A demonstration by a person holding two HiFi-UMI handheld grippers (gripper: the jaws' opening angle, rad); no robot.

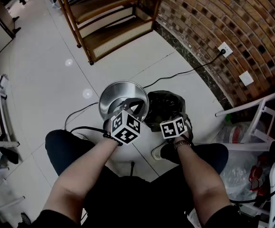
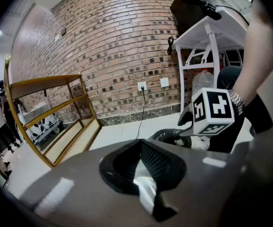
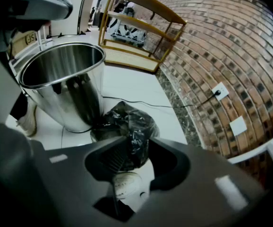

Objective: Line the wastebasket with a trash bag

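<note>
A shiny steel wastebasket (image 1: pixel 123 95) stands open on the white floor in front of my knees. My left gripper (image 1: pixel 128 107) sits at its near rim and is shut; a thin silvery strip (image 2: pixel 146 193), apparently that rim, shows between its pads. A crumpled black trash bag (image 1: pixel 165 107) lies on the floor right beside the basket (image 3: pixel 63 86). My right gripper (image 1: pixel 174 118) points steeply down at the bag's near side. Its jaws (image 3: pixel 137 144) stand partly open, with the bag (image 3: pixel 127 126) seen between them and a white shoe (image 3: pixel 127 183) below.
A black cable (image 1: pixel 175 75) runs across the floor from a wall socket (image 1: pixel 224 49) past the basket. A wooden shelf (image 1: pixel 113 18) stands behind, along the brick wall (image 1: pixel 232 18). At the right are a white metal frame (image 1: pixel 256 110) and plastic bags (image 1: pixel 242 175).
</note>
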